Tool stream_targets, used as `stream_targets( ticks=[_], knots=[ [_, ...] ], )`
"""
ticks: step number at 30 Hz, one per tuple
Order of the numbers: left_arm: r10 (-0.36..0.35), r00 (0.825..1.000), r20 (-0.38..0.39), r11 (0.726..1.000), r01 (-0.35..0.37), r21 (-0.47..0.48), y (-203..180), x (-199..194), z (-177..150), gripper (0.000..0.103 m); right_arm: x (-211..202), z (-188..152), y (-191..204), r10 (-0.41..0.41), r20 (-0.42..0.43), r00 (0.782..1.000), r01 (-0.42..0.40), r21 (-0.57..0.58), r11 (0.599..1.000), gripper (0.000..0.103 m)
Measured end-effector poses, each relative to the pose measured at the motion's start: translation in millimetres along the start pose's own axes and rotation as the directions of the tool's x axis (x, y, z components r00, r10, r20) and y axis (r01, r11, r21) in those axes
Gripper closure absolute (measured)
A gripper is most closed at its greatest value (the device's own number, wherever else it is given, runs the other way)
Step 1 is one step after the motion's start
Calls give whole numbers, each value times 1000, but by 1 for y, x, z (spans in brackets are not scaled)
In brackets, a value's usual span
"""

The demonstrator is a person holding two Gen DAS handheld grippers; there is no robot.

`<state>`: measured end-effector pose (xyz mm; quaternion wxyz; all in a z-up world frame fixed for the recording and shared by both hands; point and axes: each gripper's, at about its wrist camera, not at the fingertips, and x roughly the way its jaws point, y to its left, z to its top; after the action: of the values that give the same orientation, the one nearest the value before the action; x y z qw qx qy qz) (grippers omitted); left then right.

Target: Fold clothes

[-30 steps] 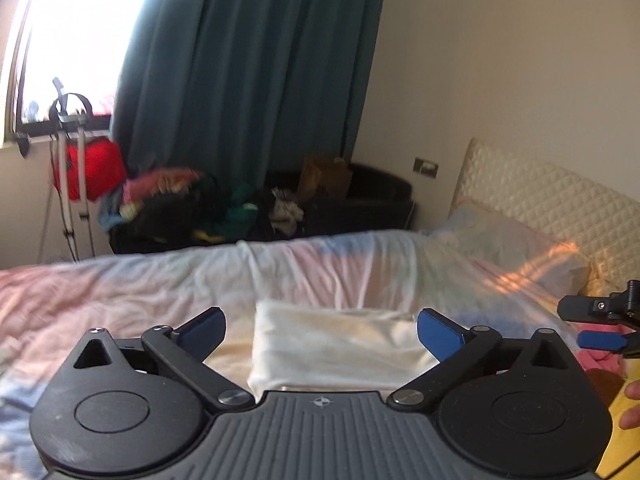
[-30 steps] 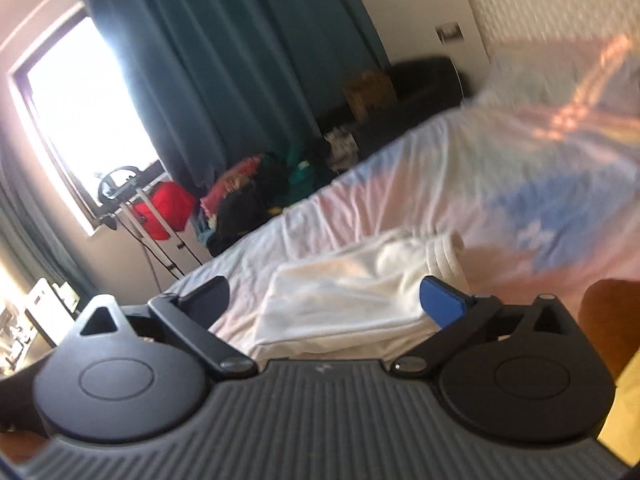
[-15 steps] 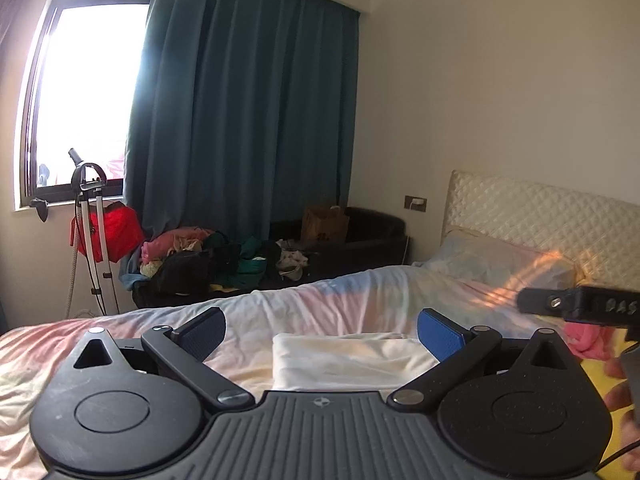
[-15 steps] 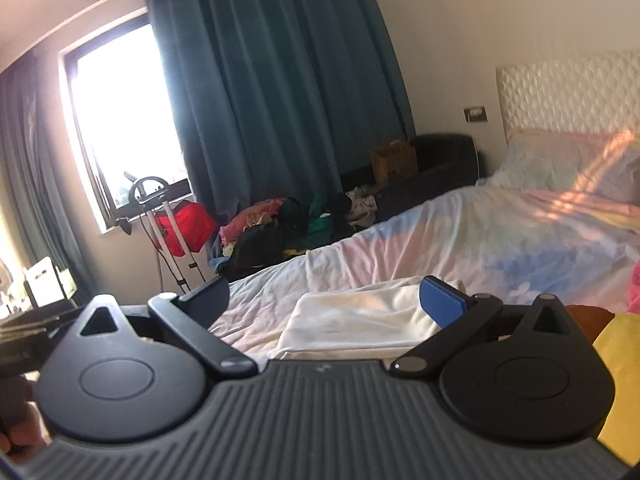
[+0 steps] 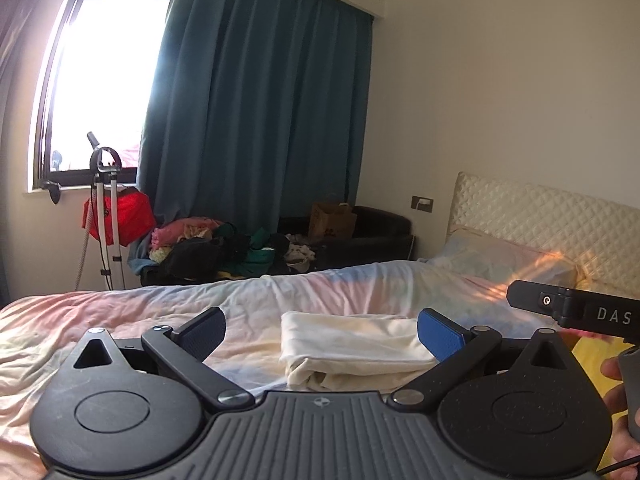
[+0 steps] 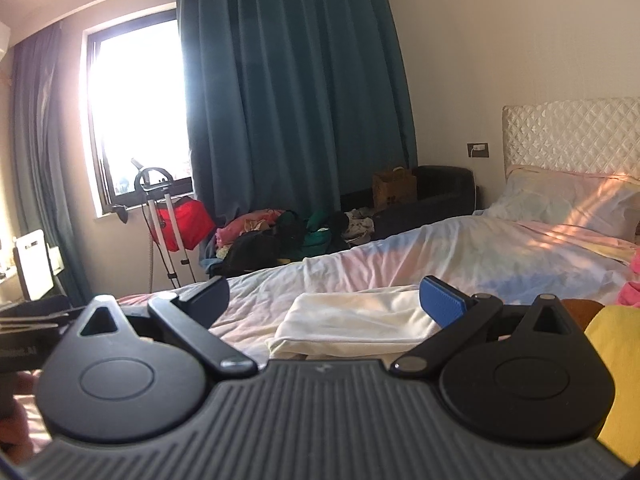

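Folded cream garment point(image 5: 356, 344) beyond hand-held gripper point(image 5: 320, 334)

My bed point(image 5: 120, 320) wears a pastel pink-and-blue sheet, creased all over. A folded cream garment point(image 5: 352, 344) lies flat near its near edge. A pillow point(image 5: 504, 260) rests at the head end, against the quilted headboard point(image 5: 560, 216). Yellow cloth point(image 6: 616, 352) sits at the near right corner.

folded cream garment point(image 5: 352, 340): 1 | pillow point(image 5: 500, 258): 1 | teal curtain point(image 5: 260, 120): 1 | window point(image 5: 100, 80): 1
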<state>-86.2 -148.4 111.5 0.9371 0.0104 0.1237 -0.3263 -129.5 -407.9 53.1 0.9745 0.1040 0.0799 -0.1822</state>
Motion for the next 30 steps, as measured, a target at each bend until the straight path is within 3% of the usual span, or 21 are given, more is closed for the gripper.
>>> stream_targets(
  ticks=[13, 30],
  knots=[
    [13, 1000, -11, 999, -13, -33, 17, 10, -31, 0, 6, -35, 7, -66, -18, 998, 66, -17, 998, 0],
    [54, 998, -36, 998, -54, -21, 19, 24, -43, 0, 12, -54, -5, -110, -64, 992, 109, -19, 994, 0]
  ],
)
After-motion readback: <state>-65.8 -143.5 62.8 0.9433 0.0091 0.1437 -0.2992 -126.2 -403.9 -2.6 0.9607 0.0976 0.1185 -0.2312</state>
